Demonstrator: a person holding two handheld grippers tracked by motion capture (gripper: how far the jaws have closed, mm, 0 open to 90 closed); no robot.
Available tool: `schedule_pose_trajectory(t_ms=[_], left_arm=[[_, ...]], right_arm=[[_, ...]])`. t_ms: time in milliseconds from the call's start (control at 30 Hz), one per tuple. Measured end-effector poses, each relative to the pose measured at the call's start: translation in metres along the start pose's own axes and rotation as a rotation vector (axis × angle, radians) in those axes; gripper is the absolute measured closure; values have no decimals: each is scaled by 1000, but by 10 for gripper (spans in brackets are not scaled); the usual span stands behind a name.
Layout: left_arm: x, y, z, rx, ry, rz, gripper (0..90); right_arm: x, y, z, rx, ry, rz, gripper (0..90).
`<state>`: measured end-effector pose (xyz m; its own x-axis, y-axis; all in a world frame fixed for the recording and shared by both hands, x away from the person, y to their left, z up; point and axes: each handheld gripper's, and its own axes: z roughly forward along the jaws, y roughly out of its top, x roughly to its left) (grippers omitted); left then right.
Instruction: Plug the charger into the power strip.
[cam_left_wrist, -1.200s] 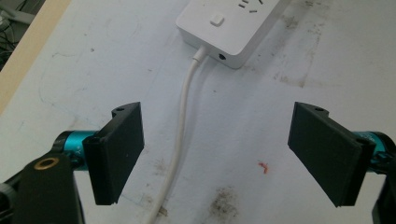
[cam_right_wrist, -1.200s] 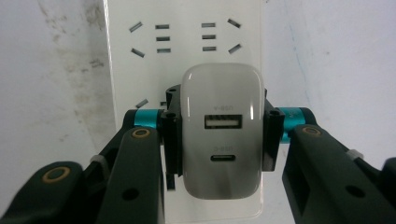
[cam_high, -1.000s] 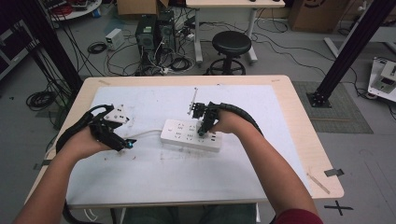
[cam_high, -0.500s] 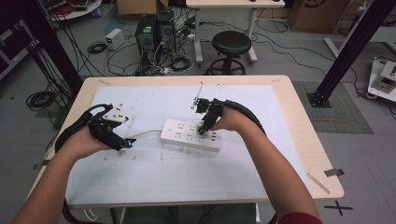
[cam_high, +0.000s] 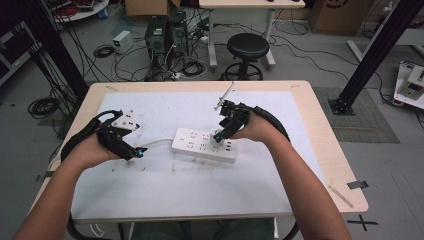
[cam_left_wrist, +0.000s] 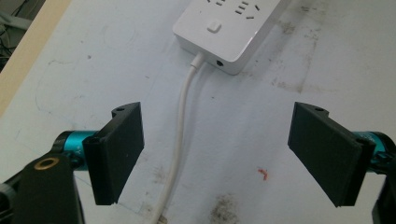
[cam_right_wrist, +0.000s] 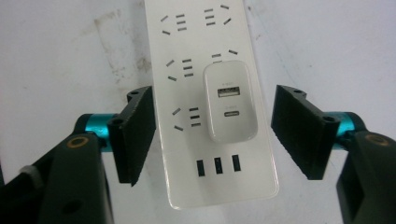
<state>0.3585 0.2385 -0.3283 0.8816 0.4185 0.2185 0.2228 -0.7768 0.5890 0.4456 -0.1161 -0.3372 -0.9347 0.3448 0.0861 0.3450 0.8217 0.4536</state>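
Two grippers stand wide apart in the jaws, holding nothing. Between the right gripper's (cam_right_wrist: 212, 135) fingers (cam_right_wrist: 135, 133) sits a white charger (cam_right_wrist: 230, 102), plugged into the power strip (cam_right_wrist: 187, 42). Beyond the left gripper's (cam_left_wrist: 219, 149) fingers (cam_left_wrist: 116, 154), the strip's cord (cam_left_wrist: 180, 140) runs to its end.

You're working in a lab or workshop: bare concrete floor (cam_high: 300, 55), loose cables (cam_high: 42, 106) coiled across it, desktop computer towers (cam_high: 167, 32) parked beside a round black stool (cam_high: 248, 46), and black aluminium frame posts (cam_high: 382, 47) (the rig kind) flanking your stained white table (cam_high: 190, 195). Cardboard boxes (cam_high: 145, 7) sit behind.
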Motion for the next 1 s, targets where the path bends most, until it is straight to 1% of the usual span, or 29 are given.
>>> schedule_pose_trajectory(t_ms=[33,100,133,167,200,233,267,300,367,400,533,567,600,633,700,733,767,800,833,867,900,933,1000], left_arm=[[0,2,0,-7,-3,7,185],[-1,3,-1,-17,-5,13,184],[-1,3,-1,-17,-5,13,184],[-1,4,-1,-28,-4,18,184],[-1,5,-2,-46,-9,27,184],[-1,5,-2,-46,-9,27,184],[-2,6,-3,-61,-9,34,184],[-2,6,-3,-61,-9,34,184],[-2,6,-3,-80,-16,34,185],[-2,6,-4,-88,-18,34,184],[-1,7,-4,-118,-19,38,184],[-1,7,-4,-118,-19,38,184],[0,5,-4,-147,-27,30,184],[0,5,-4,-147,-27,30,184],[0,4,-5,-158,-21,30,184],[-1,3,-5,-168,-21,19,184],[0,3,-5,-164,-21,32,183],[-1,1,-5,-181,-22,25,183],[0,0,-6,-188,-25,23,182],[0,-1,-6,-196,-27,21,182],[0,-1,-6,-196,-27,21,183],[1,-2,-8,-204,-23,11,183],[3,-3,-9,-198,-16,7,182]], right_arm=[[5,-10,-13,-80,-10,20,278],[7,-15,-19,-110,-14,21,259],[7,-15,-19,-110,-14,21,259],[10,-22,-25,-153,-6,35,252],[11,-24,-27,-173,-9,30,248],[12,-28,-30,-193,-2,41,244],[14,-32,-33,-216,-2,52,228],[14,-32,-33,-216,-2,52,228],[18,-41,-40,-254,-15,64,221],[18,-43,-41,-264,-15,68,220],[27,-59,-52,-343,-24,90,209],[27,-59,-52,-343,-24,90,209],[32,-70,-57,-382,-36,96,208],[32,-70,-57,-382,-36,96,208],[35,-78,-60,-412,-43,107,208],[37,-84,-62,-434,-46,108,208],[37,-87,-63,-445,-46,107,208],[39,-91,-64,-456,-49,112,208],[40,-95,-65,-464,-55,116,208],[41,-99,-66,-466,-51,125,208],[41,-99,-66,-466,-51,125,208],[40,-102,-66,-465,-53,124,208],[39,-107,-67,-468,-59,132,208]])
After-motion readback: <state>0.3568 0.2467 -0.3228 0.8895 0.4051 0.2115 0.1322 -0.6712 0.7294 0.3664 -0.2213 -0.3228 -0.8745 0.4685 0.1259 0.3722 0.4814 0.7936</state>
